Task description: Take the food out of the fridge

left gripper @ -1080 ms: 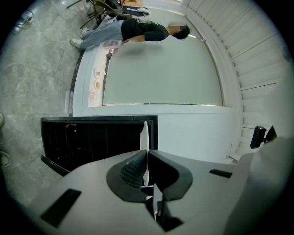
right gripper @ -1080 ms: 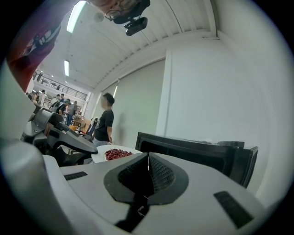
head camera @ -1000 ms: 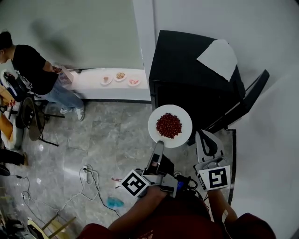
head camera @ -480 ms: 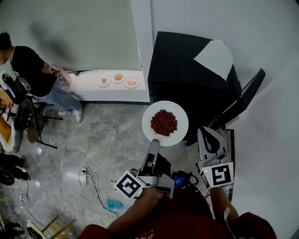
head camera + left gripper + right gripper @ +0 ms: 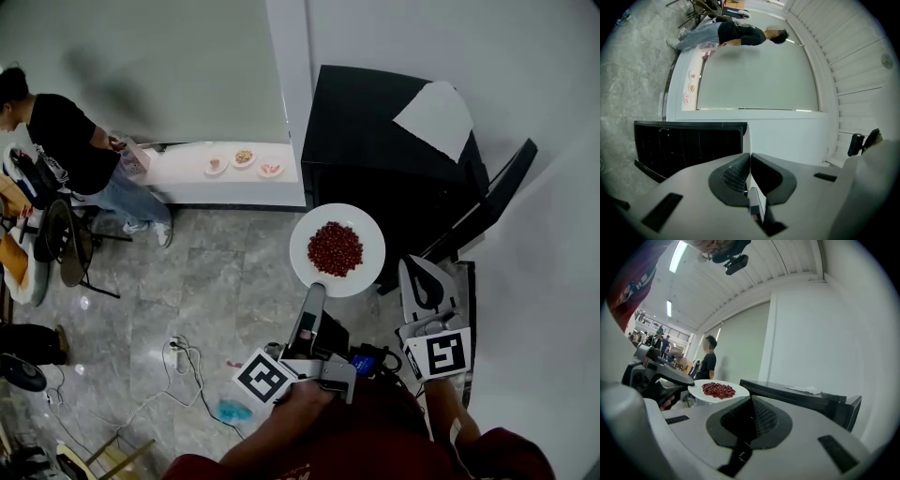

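Plate [image 5: 367, 234] of red food [image 5: 335, 248] clear of black fridge [image 5: 375, 141], rim clamped in left hand-held gripper [image 5: 319, 286] over floor [image 5: 216, 272]; right hand-held gripper [image 5: 419, 272] closed, empty. Removal apparently done — set-down presumably pending.

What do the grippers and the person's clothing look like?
Left gripper and right gripper: pale grey shells, dark ribbed pads, each with a black-and-white marker cube. Black cables behind the left one. Dark red top.
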